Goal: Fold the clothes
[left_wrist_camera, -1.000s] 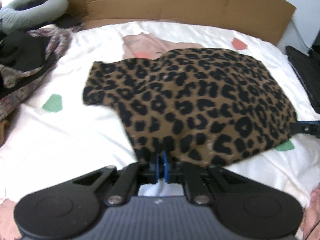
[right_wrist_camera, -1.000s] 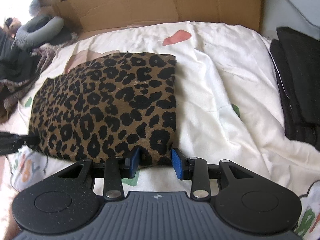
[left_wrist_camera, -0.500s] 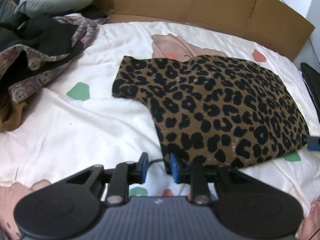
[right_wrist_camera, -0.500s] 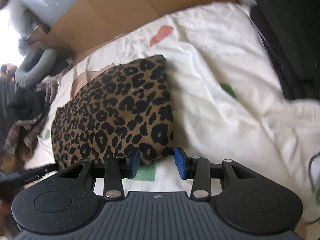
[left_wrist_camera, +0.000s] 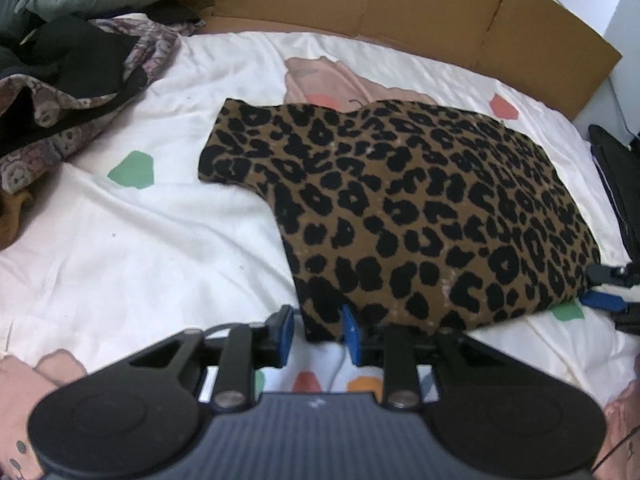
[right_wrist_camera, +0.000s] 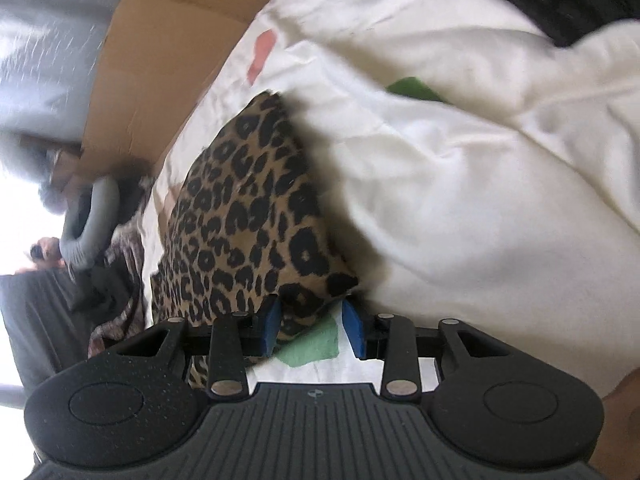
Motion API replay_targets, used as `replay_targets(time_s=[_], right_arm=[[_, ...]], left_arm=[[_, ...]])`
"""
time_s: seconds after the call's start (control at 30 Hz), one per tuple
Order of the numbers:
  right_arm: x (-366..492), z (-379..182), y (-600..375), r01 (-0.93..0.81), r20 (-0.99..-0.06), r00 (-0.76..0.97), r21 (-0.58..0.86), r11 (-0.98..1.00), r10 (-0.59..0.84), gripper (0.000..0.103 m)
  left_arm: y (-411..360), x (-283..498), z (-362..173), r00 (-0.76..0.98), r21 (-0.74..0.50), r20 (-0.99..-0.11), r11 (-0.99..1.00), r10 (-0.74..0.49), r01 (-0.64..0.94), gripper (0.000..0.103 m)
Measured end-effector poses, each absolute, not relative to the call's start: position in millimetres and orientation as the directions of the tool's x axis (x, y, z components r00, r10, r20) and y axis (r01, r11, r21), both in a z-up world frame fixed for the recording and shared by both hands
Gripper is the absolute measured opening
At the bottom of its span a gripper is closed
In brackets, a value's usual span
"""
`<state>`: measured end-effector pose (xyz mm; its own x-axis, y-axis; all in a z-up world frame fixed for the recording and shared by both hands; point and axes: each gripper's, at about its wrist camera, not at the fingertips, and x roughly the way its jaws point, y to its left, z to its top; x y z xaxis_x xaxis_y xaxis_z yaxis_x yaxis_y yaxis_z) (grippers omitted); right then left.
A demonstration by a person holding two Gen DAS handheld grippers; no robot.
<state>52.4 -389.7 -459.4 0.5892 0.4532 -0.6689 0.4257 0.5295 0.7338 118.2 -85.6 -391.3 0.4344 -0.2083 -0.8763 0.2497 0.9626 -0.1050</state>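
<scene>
The left gripper (left_wrist_camera: pixel 317 330) gapes at the near edge of the leopard top (left_wrist_camera: pixel 420 216), which lies folded on the white sheet (left_wrist_camera: pixel 140 248). The right gripper (right_wrist_camera: pixel 310 322) spreads around its near corner. Beyond, a clothes pile (left_wrist_camera: pixel 68 76) and cardboard (left_wrist_camera: pixel 400 12).

Left tool (left_wrist_camera: pixel 316 334) open, level; right tool (right_wrist_camera: pixel 312 326) open, rolled sideways.

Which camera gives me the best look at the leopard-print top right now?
The left wrist view: the whole leopard-print top lies flat on the white sheet, sleeve and outline visible. The right wrist view is tilted and blurred, showing only one foreshortened corner near the open right gripper.
</scene>
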Motion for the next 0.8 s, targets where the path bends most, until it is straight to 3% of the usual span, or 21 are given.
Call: replay_targets(time_s=[0.2,0.27,0.33,0.47,0.63,0.7,0.8], right_arm=[[51,-469,-399,0.421,-0.608,0.646,0.788,0.449,0.462,0.041],[52,-470,-398,0.413,-0.595,0.652,0.799,0.437,0.471,0.02],[52,-465,-397,0.385,-0.583,0.664,0.803,0.454,0.469,0.016],[51,-457,-401,0.35,-0.556,0.684,0.818,0.456,0.472,0.014],[57,-445,-400,0.316,-0.556,0.692,0.807,0.499,0.461,0.013],[58,-440,-400,0.307,-0.562,0.695,0.796,0.521,0.449,0.013],[60,-436,-404,0.305,-0.569,0.702,0.784,0.541,0.429,0.013]], left_arm=[[-82,121,-391,0.418,-0.151,-0.876,0.961,-0.239,0.232,0.032],[-81,122,-390,0.415,-0.186,-0.869,0.955,-0.27,0.231,0.036],[-81,123,-391,0.413,-0.194,-0.869,0.955,-0.274,0.225,0.042],[-78,126,-396,0.398,-0.223,-0.872,0.954,-0.287,0.199,0.042],[-79,128,-397,0.375,-0.255,-0.873,0.947,-0.312,0.193,0.027],[-78,128,-397,0.359,-0.266,-0.877,0.944,-0.321,0.194,0.017],[-78,129,-396,0.344,-0.284,-0.875,0.936,-0.342,0.209,0.013]])
